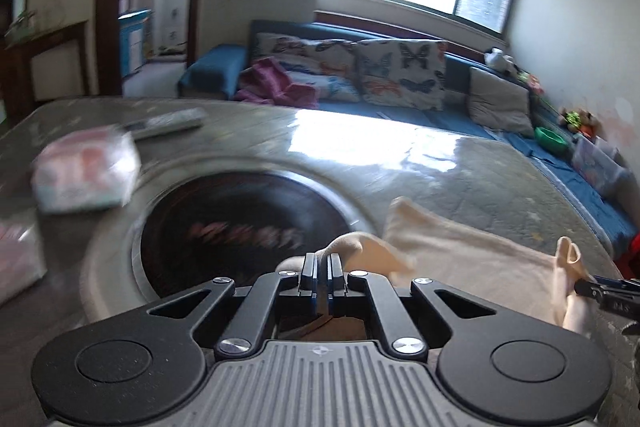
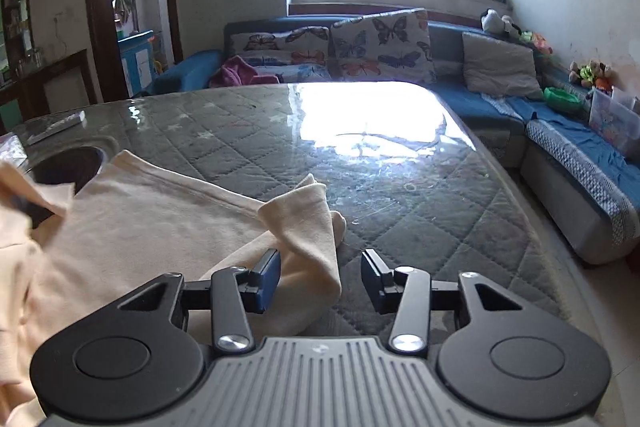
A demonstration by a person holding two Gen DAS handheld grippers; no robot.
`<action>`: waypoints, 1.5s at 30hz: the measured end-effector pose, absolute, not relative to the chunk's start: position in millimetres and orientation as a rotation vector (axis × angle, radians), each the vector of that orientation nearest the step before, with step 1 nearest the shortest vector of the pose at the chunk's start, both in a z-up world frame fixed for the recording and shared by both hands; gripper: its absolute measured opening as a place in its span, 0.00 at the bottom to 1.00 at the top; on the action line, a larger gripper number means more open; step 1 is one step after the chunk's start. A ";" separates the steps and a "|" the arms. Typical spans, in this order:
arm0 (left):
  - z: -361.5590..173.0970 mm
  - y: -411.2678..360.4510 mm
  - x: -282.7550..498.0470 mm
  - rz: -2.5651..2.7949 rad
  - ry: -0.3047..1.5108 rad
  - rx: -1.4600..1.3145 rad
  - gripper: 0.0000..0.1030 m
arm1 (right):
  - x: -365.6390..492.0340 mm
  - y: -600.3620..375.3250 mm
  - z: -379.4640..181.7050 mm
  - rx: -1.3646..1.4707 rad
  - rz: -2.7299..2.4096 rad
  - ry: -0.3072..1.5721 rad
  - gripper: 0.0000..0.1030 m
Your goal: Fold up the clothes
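Your left tongs (image 1: 321, 269), pressed together, pinch a fold of the cream cotton garment (image 2: 160, 223), whose rolled sleeve (image 2: 308, 227) lies just ahead-left of your spread right tongs (image 2: 320, 279).

The shirt (image 2: 152, 215) ahead of the right gripper (image 2: 320, 277) is soft matt cream cloth, lying on a quilted grey table (image 2: 420, 211) cover under a glossy clear sheet that throws glare. Both grippers are matt black plastic with shiny metal screws, and left of the left gripper (image 1: 320, 273) sits a crinkly plastic pack (image 1: 86, 171).
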State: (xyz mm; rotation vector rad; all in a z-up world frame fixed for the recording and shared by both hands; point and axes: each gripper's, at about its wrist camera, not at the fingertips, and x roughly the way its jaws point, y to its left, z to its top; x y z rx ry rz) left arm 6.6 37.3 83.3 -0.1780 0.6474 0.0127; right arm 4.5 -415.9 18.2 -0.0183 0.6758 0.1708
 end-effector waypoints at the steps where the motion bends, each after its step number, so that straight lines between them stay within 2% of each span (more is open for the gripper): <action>1: 82.1 44.2 -0.9 0.026 0.646 -0.186 0.05 | 1.8 -417.1 20.1 -0.019 0.169 0.668 0.16; 5: 78.1 70.3 -28.3 0.061 0.654 -0.219 0.04 | -17.2 -424.5 34.2 -0.034 0.153 0.612 0.04; 18: 64.3 94.6 -100.3 0.057 0.710 -0.211 0.01 | -93.4 -482.1 82.6 -0.068 -0.036 0.482 0.01; 26: 66.7 104.4 -104.1 0.173 0.695 -0.143 0.03 | -61.4 -480.9 56.9 0.069 0.088 0.595 0.16; 30: 69.5 108.7 -101.5 0.181 0.688 -0.147 0.04 | -31.7 -471.9 42.4 0.134 0.141 0.644 0.34; 39: 64.1 62.4 -77.5 -0.023 0.704 -0.141 0.11 | 11.1 -463.5 10.3 0.243 0.159 0.729 0.35; 40: 63.2 53.9 -74.0 -0.060 0.708 -0.142 0.11 | 9.8 -462.6 10.2 0.240 0.161 0.724 0.34; 41: 62.3 44.7 -70.6 -0.099 0.711 -0.144 0.11 | 8.0 -461.4 10.6 0.237 0.165 0.719 0.28; 42: 61.3 34.2 -67.3 -0.146 0.714 -0.146 0.11 | 6.2 -460.3 10.9 0.233 0.169 0.714 0.11; 43: 60.5 22.9 -64.2 -0.197 0.720 -0.145 0.11 | 4.4 -459.2 11.3 0.230 0.173 0.709 0.06; 45: 57.8 -0.6 -58.7 -0.282 0.729 -0.129 0.11 | -1.5 -456.3 14.6 0.208 0.172 0.688 0.06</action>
